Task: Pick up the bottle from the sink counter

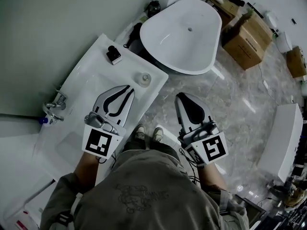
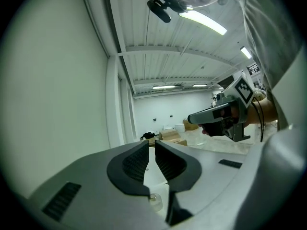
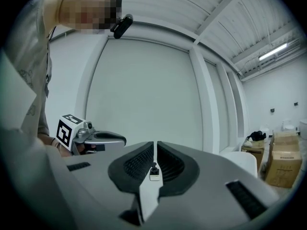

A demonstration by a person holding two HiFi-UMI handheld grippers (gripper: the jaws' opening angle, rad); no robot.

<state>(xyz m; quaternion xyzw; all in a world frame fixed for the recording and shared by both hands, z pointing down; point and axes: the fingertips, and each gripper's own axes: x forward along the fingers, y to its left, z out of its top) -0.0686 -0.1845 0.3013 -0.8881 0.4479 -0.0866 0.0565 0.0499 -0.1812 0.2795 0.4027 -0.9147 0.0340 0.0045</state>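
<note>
Left gripper (image 1: 127,89), jaws together and empty, hovers over the bench (image 1: 93,68), bottle (image 1: 143,78) at its 1 o'clock; right gripper (image 1: 180,97) likewise closed.

Warehouse-like bathroom showroom: freestanding bathtub (image 1: 165,30), sink counter (image 1: 91,71), cardboard boxes (image 1: 247,40), bare industrial ceiling (image 2: 158,61).
</note>
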